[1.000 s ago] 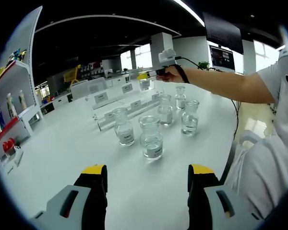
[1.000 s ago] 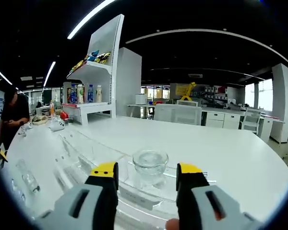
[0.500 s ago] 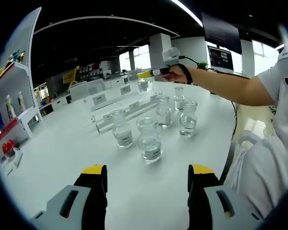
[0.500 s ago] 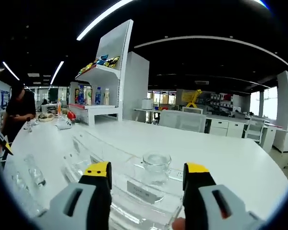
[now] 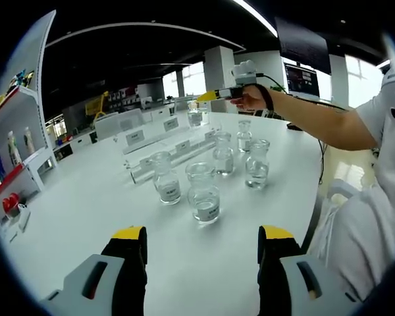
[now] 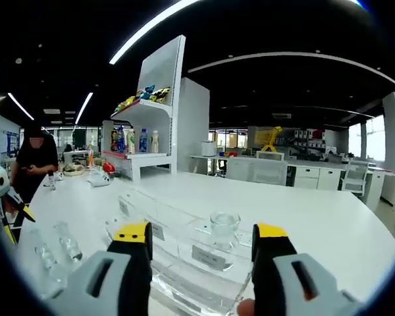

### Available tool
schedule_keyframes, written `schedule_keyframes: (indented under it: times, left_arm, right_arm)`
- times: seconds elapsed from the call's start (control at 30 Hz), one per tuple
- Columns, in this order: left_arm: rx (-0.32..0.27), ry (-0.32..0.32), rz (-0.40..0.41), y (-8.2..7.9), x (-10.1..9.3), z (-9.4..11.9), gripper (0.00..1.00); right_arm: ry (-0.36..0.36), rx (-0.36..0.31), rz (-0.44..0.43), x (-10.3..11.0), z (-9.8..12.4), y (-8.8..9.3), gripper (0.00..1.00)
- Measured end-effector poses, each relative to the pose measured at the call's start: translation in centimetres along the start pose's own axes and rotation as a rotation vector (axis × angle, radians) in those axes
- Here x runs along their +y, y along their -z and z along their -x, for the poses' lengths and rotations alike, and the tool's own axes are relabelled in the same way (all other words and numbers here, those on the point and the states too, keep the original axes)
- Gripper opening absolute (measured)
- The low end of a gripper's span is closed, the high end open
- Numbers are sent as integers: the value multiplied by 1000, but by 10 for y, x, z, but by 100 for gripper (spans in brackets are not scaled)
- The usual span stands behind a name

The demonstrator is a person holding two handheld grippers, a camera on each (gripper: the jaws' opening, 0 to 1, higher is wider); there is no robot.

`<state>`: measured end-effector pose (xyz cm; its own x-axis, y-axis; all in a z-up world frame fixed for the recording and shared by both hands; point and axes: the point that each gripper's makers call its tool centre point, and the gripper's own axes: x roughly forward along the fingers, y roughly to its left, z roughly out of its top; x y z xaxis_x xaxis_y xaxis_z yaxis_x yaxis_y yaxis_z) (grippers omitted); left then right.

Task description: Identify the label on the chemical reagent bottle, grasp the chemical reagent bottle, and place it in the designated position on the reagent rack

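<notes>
In the left gripper view, the left gripper (image 5: pixel 202 245) sits at the bottom with jaws apart and empty over bare white table (image 5: pixel 85 197), five labelled reagent bottles (image 5: pixel 203 192) clustered mid-frame with open room around them. In the right gripper view, the right gripper (image 6: pixel 201 240) hangs open-jawed before the clear reagent rack (image 6: pixel 178 260), where one bottle (image 6: pixel 224 228) stands at centre. Label writing is too small to read.

No text can be read: the white labels on the glass reagent bottles (image 5: pixel 204 195) and the label plates on the clear reagent rack (image 6: pixel 184 247) carry print too small and blurred to make out
</notes>
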<state>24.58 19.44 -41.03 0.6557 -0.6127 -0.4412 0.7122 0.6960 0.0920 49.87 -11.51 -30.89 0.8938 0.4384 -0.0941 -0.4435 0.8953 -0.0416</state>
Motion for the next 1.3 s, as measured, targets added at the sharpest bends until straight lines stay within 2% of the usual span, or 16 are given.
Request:
schedule_keyframes:
  times: [0.17, 0.47, 0.63, 0.8, 1.2, 1.3]
  left_arm:
    - [1, 4, -3, 0, -1, -1, 68]
    - [6, 12, -12, -1, -3, -3, 68]
    - [9, 17, -20, -1, -4, -3, 68]
    - [8, 17, -26, -1, -5, -2, 68]
    - [1, 24, -29, -4, -6, -4, 68]
    - [6, 28, -32, -2, -6, -5, 68]
  right_arm:
    - [-15, -53, -58, 5, 13, -9, 56]
    - [-31, -94, -59, 13, 32, -21, 56]
    - [-33, -88, -56, 15, 38, -17, 56]
    - [-38, -114, -58, 19, 47, -18, 55]
    - [-51, -91, -48, 23, 59, -6, 55]
    - [-56, -106, -45, 24, 64, -6, 54]
